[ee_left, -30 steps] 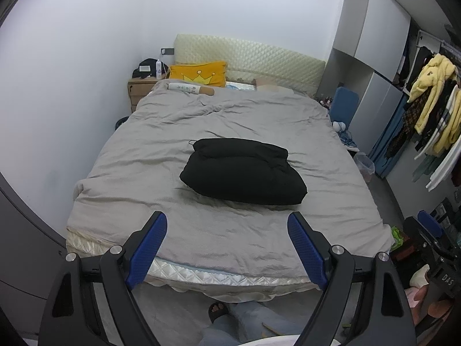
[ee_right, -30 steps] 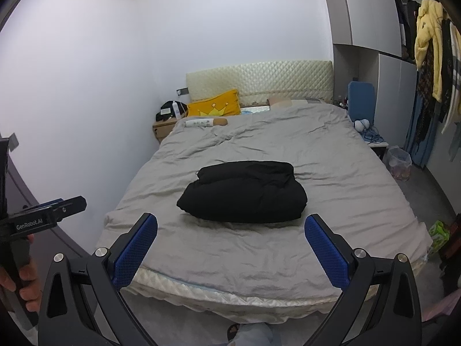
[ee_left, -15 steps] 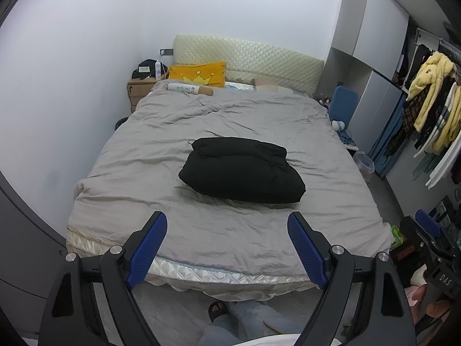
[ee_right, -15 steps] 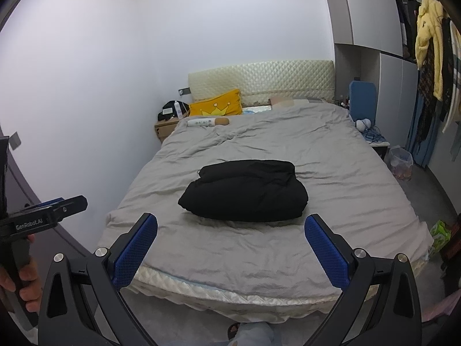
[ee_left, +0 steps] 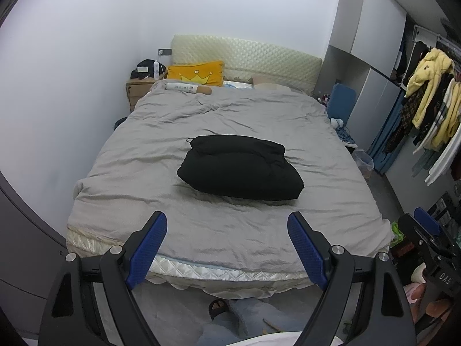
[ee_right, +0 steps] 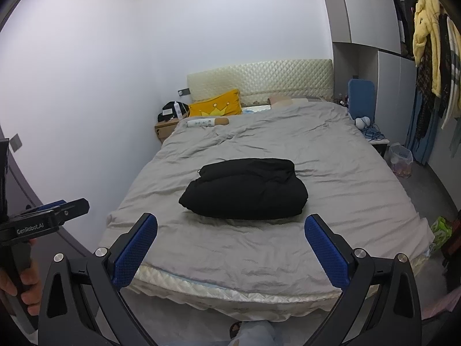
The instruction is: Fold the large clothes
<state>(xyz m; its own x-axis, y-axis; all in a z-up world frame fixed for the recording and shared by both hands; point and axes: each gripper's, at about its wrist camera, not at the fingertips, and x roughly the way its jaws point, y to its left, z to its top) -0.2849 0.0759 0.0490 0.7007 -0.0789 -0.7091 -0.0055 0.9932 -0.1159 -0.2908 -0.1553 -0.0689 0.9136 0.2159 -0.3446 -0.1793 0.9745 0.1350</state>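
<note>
One folded black jacket (ee_left: 240, 167) sits mid-bed (ee_left: 201, 115) on a wrinkly grey duvet (ee_left: 161, 199), white walls all round. Both left tongs (ee_left: 227, 240) and right tongs (ee_right: 230, 245) hang spread apart, empty, near the bed's foot.

Bedroom clutter around the bed

A yellow crown-print pillow (ee_left: 196, 72) leans on the cream quilted headboard (ee_left: 245, 56); yellow fleece jackets (ee_left: 432, 86) hang at right.

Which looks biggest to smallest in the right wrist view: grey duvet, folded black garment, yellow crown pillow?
1. Grey duvet
2. Folded black garment
3. Yellow crown pillow, though it lies farther away, which shrinks it.
</note>
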